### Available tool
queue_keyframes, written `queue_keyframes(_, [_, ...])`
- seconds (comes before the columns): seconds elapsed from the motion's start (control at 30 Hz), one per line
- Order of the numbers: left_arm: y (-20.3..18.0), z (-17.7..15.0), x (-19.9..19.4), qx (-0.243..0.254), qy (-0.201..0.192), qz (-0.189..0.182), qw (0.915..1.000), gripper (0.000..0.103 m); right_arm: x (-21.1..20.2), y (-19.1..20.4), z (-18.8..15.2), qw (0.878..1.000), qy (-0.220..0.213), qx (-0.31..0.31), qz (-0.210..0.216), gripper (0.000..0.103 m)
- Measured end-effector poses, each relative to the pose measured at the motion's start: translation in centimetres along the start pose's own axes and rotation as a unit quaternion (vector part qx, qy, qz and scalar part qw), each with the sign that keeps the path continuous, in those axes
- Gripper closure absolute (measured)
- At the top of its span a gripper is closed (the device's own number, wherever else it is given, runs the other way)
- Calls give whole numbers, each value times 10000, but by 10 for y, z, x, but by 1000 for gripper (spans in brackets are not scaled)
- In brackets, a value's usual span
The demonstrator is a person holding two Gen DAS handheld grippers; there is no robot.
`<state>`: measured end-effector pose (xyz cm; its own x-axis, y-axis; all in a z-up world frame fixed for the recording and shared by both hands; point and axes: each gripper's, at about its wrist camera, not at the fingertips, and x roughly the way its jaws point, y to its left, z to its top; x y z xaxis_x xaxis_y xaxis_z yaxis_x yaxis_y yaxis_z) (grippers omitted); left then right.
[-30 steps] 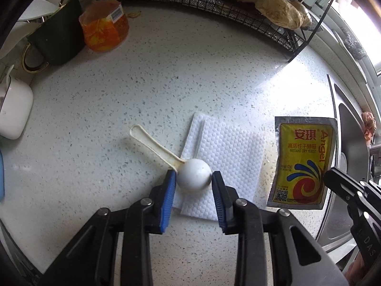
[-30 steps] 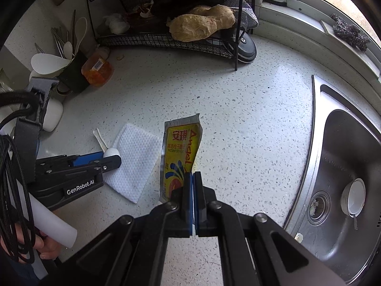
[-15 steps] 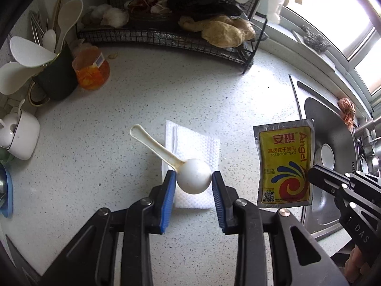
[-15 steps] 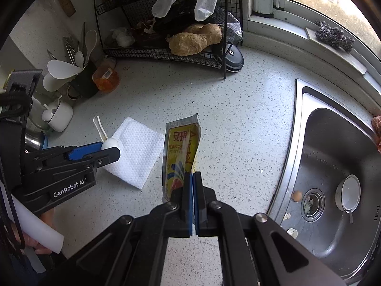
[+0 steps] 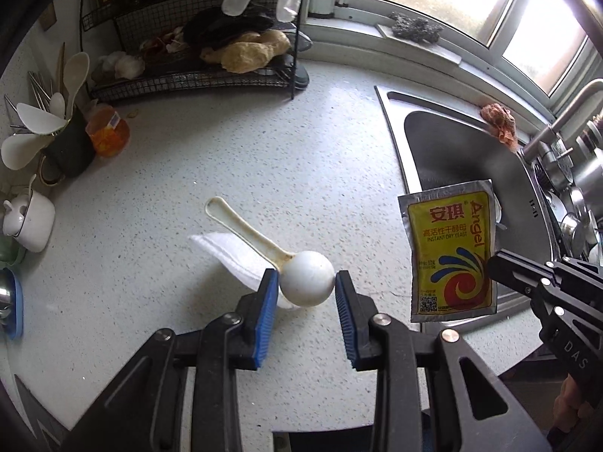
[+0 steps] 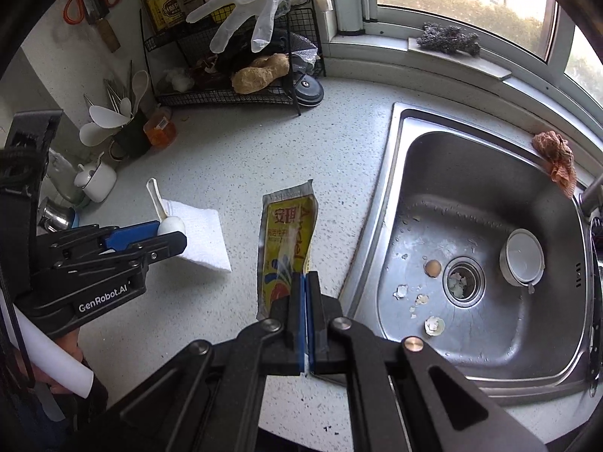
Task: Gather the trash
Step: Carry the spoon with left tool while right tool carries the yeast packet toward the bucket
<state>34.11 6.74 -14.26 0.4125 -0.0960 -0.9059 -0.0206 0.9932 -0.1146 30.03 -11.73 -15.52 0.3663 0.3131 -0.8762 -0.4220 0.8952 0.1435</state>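
Observation:
My left gripper point(image 5: 306, 285) is shut on the round bowl of a white plastic scoop point(image 5: 306, 282) and holds it in the air above the counter; its stained handle points up and left. The scoop also shows in the right wrist view point(image 6: 170, 225). My right gripper point(image 6: 304, 293) is shut on the bottom edge of a yellow yeast packet point(image 6: 288, 239), held upright above the counter; it also shows in the left wrist view point(image 5: 452, 256). A white paper towel point(image 6: 198, 235) lies flat on the counter under the left gripper point(image 6: 166, 239).
A steel sink point(image 6: 486, 248) with eggshell bits and a small bowl point(image 6: 522, 258) lies to the right. At the back stand a wire rack point(image 6: 230, 94), a utensil holder point(image 5: 56, 139), an orange jar point(image 5: 107, 135) and a white pot point(image 5: 28, 220). An orange cloth point(image 6: 554, 154) lies on the sink rim.
Both grippers have risen well above the counter with the scoop and the packet in them. The paper towel stays on the counter. More of the sink and window shows.

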Motion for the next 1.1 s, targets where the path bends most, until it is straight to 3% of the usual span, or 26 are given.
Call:
queue_keyframes(0.43, [-106, -112, -39, 474, -136, -136, 9987, 74, -80, -46, -130, 9988, -203, 403, -173, 103])
queue_keyframes(0.67, [-154, -172, -47, 780, -67, -207, 9967, 74, -104, -65, -194, 9974, -167, 597, -356, 103])
queue_keyframes(0.93, [-189, -215, -41, 1254, 268, -252, 9914, 74, -104, -82, -246, 9927, 190, 1152, -290, 103])
queue_keyframes(1.1, [-198, -234, -8, 1528, 574, -218, 9863, 74, -83, -91, -273, 9896, 367, 1377, -205, 103])
